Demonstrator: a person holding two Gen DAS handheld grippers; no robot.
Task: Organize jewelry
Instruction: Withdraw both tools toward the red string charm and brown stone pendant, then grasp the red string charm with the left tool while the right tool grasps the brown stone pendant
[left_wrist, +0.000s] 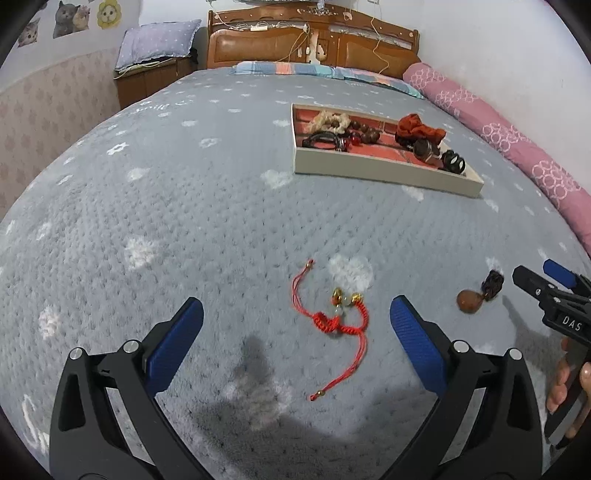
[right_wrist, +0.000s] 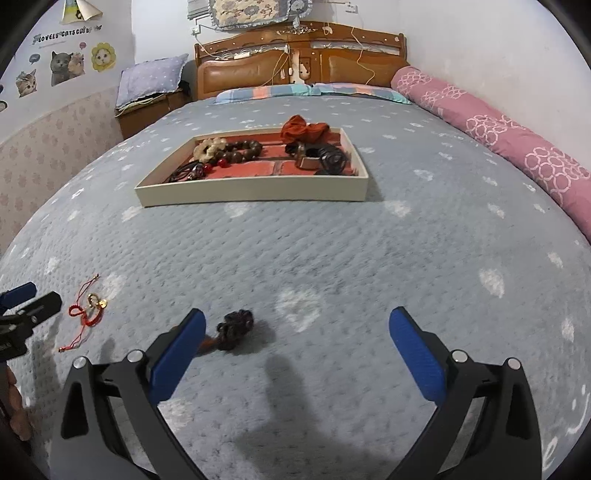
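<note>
- Red cord bracelet (left_wrist: 340, 314) with gold and pale beads lies loosely spread on the grey bedspread.
- Brown pendant with dark knotted cord (left_wrist: 480, 293) lies just right of it.
- Cream tray (right_wrist: 255, 192), farther back, holds bead bracelets, hair ties, a rust scrunchie.

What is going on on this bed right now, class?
A person holds a two-finger gripper in each hand, sorting jewelry into a tray that already holds bead bracelets and scrunchies. Two pieces lie loose on the grey blanket. The left gripper hangs open around the red cord bracelet. The right gripper is open beside the brown pendant with its dark knotted cord.
</note>
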